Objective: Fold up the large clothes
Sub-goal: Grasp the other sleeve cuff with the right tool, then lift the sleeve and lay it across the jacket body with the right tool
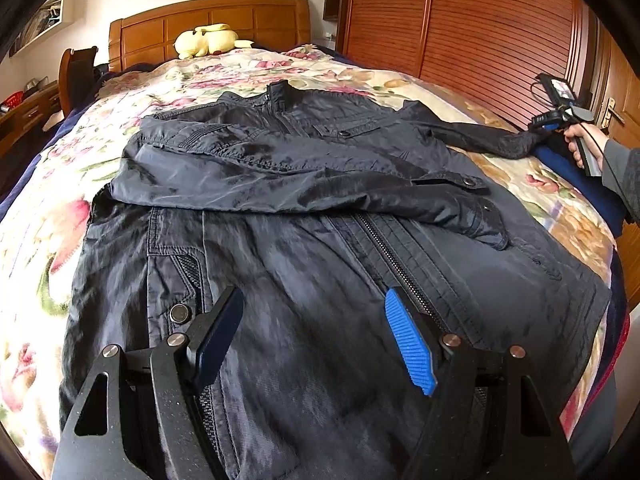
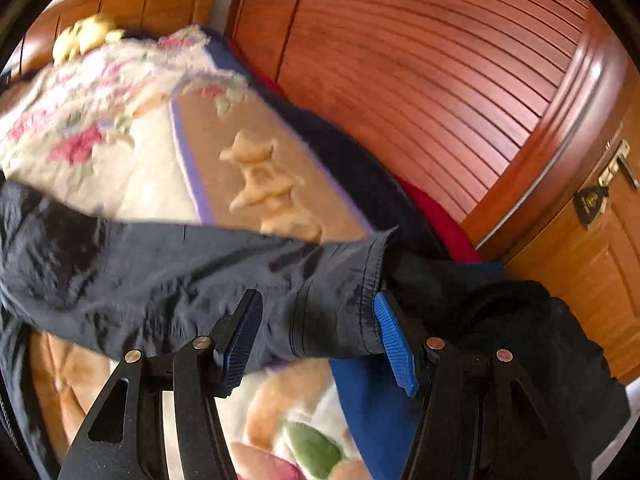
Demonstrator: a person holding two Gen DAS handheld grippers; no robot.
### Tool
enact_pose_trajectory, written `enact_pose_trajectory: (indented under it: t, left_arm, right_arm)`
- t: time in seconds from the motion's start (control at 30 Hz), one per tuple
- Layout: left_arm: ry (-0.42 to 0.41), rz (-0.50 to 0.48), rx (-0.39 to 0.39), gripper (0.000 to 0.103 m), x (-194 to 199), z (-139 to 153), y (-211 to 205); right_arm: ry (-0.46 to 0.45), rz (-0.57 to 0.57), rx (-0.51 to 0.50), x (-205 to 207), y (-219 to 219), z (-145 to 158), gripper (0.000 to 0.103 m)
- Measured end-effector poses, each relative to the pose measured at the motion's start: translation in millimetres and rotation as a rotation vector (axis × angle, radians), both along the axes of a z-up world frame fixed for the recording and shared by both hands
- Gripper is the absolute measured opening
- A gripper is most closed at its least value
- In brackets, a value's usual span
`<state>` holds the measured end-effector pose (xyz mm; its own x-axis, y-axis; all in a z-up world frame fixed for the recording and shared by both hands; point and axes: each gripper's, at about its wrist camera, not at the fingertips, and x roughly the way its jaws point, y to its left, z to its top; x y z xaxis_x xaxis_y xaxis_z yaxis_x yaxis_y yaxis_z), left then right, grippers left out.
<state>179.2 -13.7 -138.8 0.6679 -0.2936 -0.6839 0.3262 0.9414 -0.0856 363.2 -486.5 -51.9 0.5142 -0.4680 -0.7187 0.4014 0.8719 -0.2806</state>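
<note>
A dark navy jacket [image 1: 304,208] lies front up on the floral blanket [image 1: 48,216], zipped, with its collar toward the headboard. One sleeve [image 1: 280,184] is folded across the chest. The other sleeve [image 1: 480,140] stretches out to the bed's right edge. My left gripper [image 1: 312,296] hovers open over the jacket's lower front beside the zipper, with nothing between its fingers. In the right wrist view my right gripper [image 2: 316,298] straddles that sleeve's cuff [image 2: 340,300]; the fabric lies flat between the blue pads, unpinched. A hand holds the right gripper [image 1: 548,124] at the sleeve end.
A yellow plush toy [image 1: 208,42] rests by the wooden headboard [image 1: 224,20]. A louvred wooden wardrobe [image 1: 480,32] and a door with a brass handle [image 2: 618,164] stand close along the bed's right side. A chair [image 1: 76,76] and desk sit at the left.
</note>
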Motion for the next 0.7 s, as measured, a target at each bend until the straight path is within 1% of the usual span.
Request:
enact_pose_trajectory:
  t: [0.07, 0.1, 0.13, 0.17, 0.3, 0.47, 0.57, 0.6, 0.7]
  left_arm:
    - [-0.002, 0.000, -0.002, 0.075, 0, 0, 0]
    - [-0.003, 0.000, -0.003, 0.075, 0, 0, 0]
    - [-0.004, 0.000, -0.005, 0.075, -1, 0, 0]
    - [-0.005, 0.000, -0.006, 0.075, -1, 1, 0]
    - [-0.006, 0.000, -0.007, 0.075, -2, 1, 1]
    - [-0.013, -0.001, -0.006, 0.075, -3, 3, 1]
    - [-0.013, 0.001, -0.007, 0.075, -3, 3, 1]
    - [-0.013, 0.002, -0.009, 0.075, -3, 3, 1]
    - [-0.015, 0.003, -0.015, 0.075, -3, 5, 2]
  right_arm:
    - [0.055, 0.010, -0.009, 4, 4, -5, 0.035]
    - [0.079, 0.016, -0.017, 7, 5, -8, 0.030]
    - [0.094, 0.019, -0.035, 9, 6, -9, 0.011]
    - [0.099, 0.020, -0.049, 10, 7, -8, 0.009]
    - [0.081, 0.052, -0.059, 6, 14, 1, 0.009]
    - [0.009, 0.119, -0.089, -7, 41, 31, 0.009]
    - [-0.064, 0.184, -0.132, -19, 71, 55, 0.009]
    - [-0.089, 0.213, -0.133, -25, 86, 63, 0.009]
    - [-0.133, 0.297, -0.161, -36, 127, 82, 0.009]
